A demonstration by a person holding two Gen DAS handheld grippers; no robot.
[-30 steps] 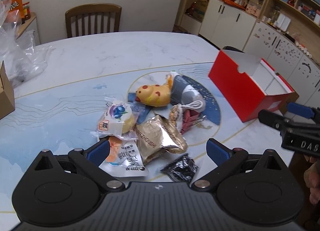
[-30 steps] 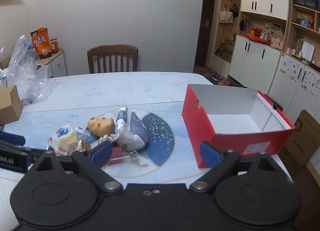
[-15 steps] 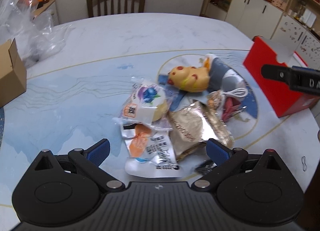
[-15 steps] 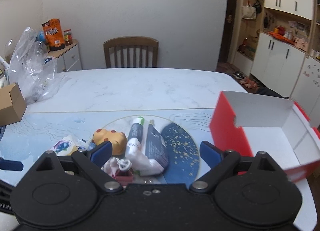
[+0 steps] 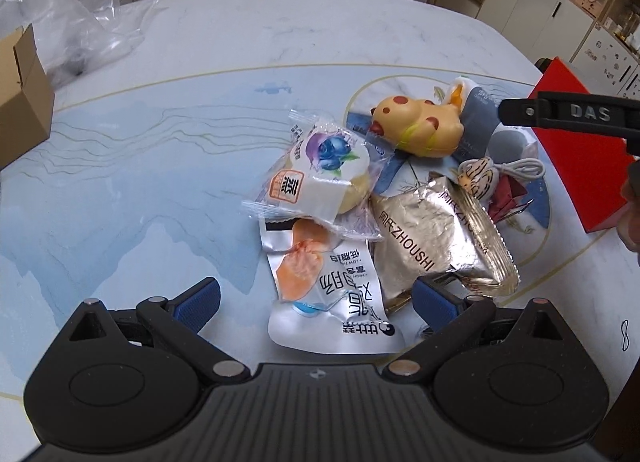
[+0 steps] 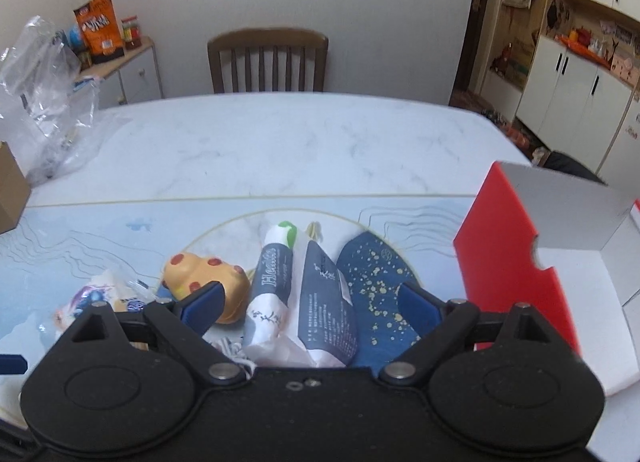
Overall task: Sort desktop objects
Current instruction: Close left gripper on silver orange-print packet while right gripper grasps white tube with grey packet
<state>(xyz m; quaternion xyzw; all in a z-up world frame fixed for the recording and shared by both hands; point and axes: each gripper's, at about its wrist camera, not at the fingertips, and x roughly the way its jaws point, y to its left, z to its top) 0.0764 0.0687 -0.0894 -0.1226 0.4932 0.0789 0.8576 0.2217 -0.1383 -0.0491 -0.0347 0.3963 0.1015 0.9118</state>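
Note:
A pile of objects lies on the table. In the left wrist view my left gripper is open, its jaws either side of a white and orange snack pouch. A blueberry cake packet, a gold foil packet and a yellow spotted toy lie beyond. My right gripper is open over a tube and a dark blue packet, with the toy to its left. The red box stands at the right, open and white inside.
A brown cardboard box and clear plastic bags sit at the table's left. A wooden chair stands behind the far edge. A white cable and a red clip lie by the pile. Cabinets line the right wall.
My left gripper has moved forward and down onto the pile, over the snack pouch. My right gripper has moved left from the red box to above the tube and dark blue packet.

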